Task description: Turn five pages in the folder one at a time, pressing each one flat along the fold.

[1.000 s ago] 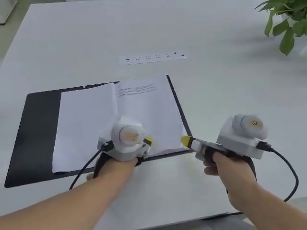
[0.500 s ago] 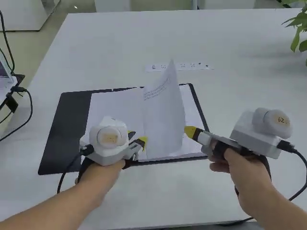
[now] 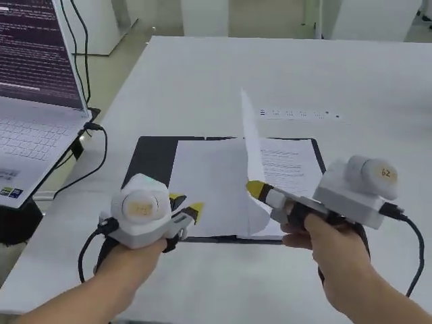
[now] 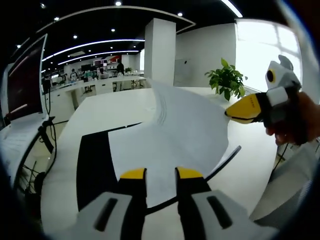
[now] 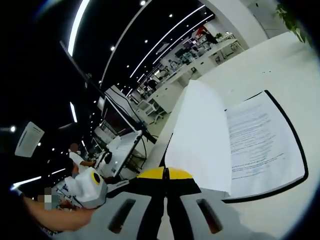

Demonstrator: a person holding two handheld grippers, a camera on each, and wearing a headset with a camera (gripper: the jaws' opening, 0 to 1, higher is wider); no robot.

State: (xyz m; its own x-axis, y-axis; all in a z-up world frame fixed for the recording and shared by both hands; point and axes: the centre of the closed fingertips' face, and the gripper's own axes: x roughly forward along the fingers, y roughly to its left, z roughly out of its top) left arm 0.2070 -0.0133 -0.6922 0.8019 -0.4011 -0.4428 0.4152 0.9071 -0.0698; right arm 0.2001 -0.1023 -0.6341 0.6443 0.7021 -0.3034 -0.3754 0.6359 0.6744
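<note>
Right now the page (image 3: 248,155) stands upright along the fold of the folder (image 3: 152,158), lower edge pinched in the right gripper (image 3: 255,190); the left gripper (image 3: 185,208), jaws parted and empty, hovers over the folder's left half.

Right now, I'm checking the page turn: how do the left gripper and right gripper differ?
The right gripper is shut on the lifted page; the left gripper is open and holds nothing. The right gripper sits near the fold of the folder; the left gripper is over the folder's left half, near its front edge. Both have yellow-tipped jaws.
</note>
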